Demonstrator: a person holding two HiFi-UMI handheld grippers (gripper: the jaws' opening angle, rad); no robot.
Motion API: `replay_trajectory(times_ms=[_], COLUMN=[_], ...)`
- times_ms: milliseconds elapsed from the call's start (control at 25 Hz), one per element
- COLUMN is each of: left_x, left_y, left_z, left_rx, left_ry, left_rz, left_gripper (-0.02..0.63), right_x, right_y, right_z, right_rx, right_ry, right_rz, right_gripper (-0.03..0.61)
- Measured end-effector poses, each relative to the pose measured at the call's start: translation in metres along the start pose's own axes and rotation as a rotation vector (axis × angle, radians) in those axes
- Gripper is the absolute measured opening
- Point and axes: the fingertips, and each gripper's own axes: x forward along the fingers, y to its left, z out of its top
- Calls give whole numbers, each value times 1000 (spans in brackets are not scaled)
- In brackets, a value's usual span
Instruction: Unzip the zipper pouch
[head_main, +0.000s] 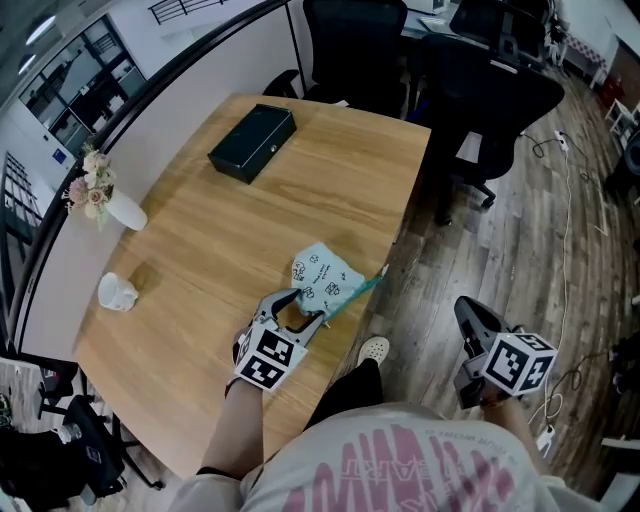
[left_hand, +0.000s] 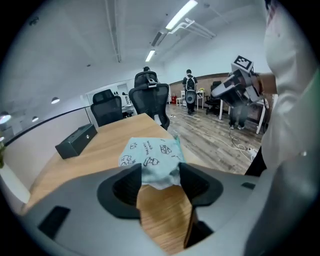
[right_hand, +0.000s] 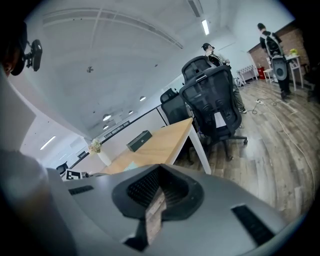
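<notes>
You have not started unzipping. The zipper pouch (head_main: 322, 275), pale teal with small cartoon prints, lies flat on the wooden table (head_main: 220, 240) close to its near-right edge. It looks closed, though the zip line itself is too small to make out. A teal strap (head_main: 370, 285) trails from it toward that edge.

Your left gripper (head_main: 300, 305) is down at the pouch's near end with its 2 jaws spread wide. In the left gripper view the pouch's near end sits between the jaws, but the pads are not pressing on it, so nothing is held. Your right gripper (head_main: 468, 312) is well off to the right, over the floor and clear of the table, with its jaws pressed together on nothing.

What is left, by my reading: pin the pouch with 1 gripper, bring the other in to catch the pull, then draw it along.

Nothing crowds the pouch. A black box (head_main: 252, 142) sits at the far side, a white vase of flowers (head_main: 105, 200) and a tipped white cup (head_main: 117, 292) at the left, all well apart from it. The main hazard is the table edge just beside the pouch.
</notes>
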Motion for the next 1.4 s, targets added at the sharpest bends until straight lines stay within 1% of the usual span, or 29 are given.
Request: replay_trajectory(times_ms=[80, 200, 360, 560, 640, 720, 800, 880, 1040, 1120, 1280, 1400], left_x=[6, 15, 25, 32, 32, 31, 29, 26, 19, 16, 10, 6], left_y=[-1, 0, 1, -1, -1, 2, 6, 9, 15, 17, 13, 5], left_z=[0, 3, 5, 4, 4, 4, 5, 8, 11, 12, 19, 33], left_rx=[-31, -47, -85, -54, -67, -101, -167, -261, -513, -629, -835, -970], left_ry=[4, 11, 25, 56, 56, 51, 32, 0, -65, -94, -151, -201], left_rz=[-14, -15, -7, 47, 70, 87, 95, 90, 65, 52, 18, -28], left_gripper=[233, 206, 192, 157, 137, 114, 97, 85, 57, 54, 54, 52], right_x=[2, 3, 1, -1, -2, -2, -1, -2, -2, -3, -7, -7], right_y=[-2, -10, -21, -31, -34, -35, -35, -35, -32, -29, -23, -13], right_z=[1, 2, 3, 3, 3, 3, 3, 2, 2, 3, 5, 7], right_rx=[1, 11, 32, 67, 80, 88, 93, 99, 107, 106, 101, 94], right_ry=[1, 1, -3, -15, -19, -21, -23, -25, -33, -39, -47, -47], right_rz=[0, -9, -24, -38, -40, -38, -37, -33, -20, -14, 4, 42], right_gripper=[-3, -3, -3, -3, -3, -3, -3, -3, -3, -3, -3, -3])
